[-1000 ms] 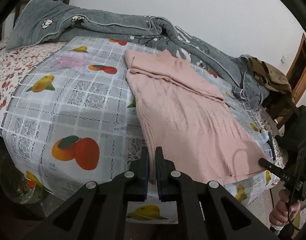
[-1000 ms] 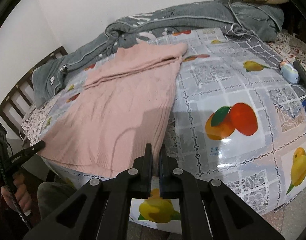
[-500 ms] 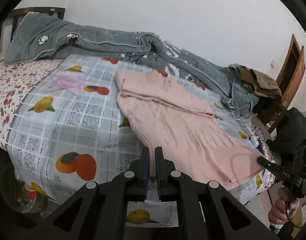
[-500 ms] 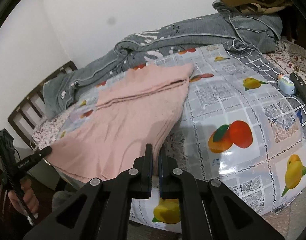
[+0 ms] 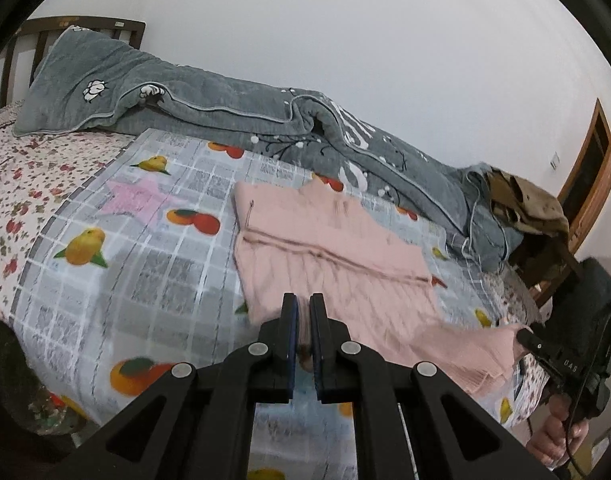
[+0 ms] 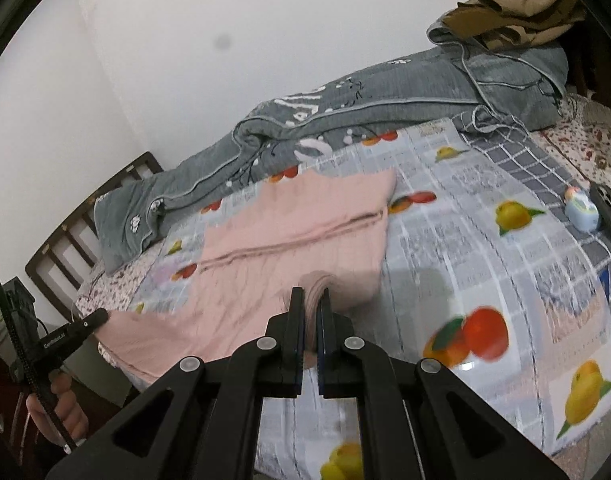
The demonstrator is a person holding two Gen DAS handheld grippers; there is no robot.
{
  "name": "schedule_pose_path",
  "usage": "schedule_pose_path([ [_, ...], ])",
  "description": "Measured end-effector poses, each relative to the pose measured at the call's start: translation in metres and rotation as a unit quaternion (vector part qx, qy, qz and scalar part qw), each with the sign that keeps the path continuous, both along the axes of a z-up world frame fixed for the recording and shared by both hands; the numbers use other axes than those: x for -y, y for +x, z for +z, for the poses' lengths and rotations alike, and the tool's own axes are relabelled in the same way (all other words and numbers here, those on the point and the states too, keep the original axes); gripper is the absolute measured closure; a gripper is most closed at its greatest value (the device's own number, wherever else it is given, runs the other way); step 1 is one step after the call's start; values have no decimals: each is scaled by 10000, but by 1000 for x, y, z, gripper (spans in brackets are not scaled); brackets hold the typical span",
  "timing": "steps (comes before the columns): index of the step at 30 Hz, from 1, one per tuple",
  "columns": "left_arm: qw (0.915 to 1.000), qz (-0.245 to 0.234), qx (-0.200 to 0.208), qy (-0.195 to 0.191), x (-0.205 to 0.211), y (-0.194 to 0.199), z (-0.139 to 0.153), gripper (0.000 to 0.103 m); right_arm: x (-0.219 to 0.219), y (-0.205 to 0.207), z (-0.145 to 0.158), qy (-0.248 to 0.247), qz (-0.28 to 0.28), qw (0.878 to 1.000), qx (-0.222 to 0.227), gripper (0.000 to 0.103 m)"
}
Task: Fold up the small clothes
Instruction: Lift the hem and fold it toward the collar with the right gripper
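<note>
A pink knit garment (image 5: pixel 329 240) lies on a fruit-print plastic sheet (image 5: pixel 153 264) over the bed; it also shows in the right wrist view (image 6: pixel 297 236). My left gripper (image 5: pixel 304 312) is shut on the garment's near hem at its left corner, lifted off the sheet. My right gripper (image 6: pixel 311 308) is shut on the near hem at the other corner, where the fabric bunches between the fingers. The near edge hangs raised between both grippers. Each gripper shows in the other's view, the right (image 5: pixel 525 338) and the left (image 6: pixel 97 316).
A grey quilt (image 5: pixel 225 108) lies along the wall behind the garment. Brown clothes (image 5: pixel 521 200) sit at its end by a wooden chair (image 5: pixel 593 172). A small blue-white gadget (image 6: pixel 581 210) and a dark phone (image 6: pixel 609 208) lie at the sheet's right side.
Both grippers have risen and moved forward over the bed, carrying the garment's near hem up off the sheet and toward its far end.
</note>
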State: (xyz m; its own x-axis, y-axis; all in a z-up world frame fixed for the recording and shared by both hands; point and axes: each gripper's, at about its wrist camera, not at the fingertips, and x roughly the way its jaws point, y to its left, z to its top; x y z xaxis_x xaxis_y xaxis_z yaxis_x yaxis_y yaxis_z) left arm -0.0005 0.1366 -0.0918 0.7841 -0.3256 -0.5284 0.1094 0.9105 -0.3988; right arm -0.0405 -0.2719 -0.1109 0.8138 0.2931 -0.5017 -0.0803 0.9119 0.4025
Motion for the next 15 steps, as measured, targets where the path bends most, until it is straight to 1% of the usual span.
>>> schedule_pose_path([
  [5,9999,58,126,35,2,33,15,96,-2,31,12,64,-21,9999,106,98],
  [9,9996,169,202,63,4,68,24,96,6,64,18,338,-95,9993,104,98],
  [15,9992,325,235,4,7,119,25,96,17,118,16,588,-213,9980,41,98],
])
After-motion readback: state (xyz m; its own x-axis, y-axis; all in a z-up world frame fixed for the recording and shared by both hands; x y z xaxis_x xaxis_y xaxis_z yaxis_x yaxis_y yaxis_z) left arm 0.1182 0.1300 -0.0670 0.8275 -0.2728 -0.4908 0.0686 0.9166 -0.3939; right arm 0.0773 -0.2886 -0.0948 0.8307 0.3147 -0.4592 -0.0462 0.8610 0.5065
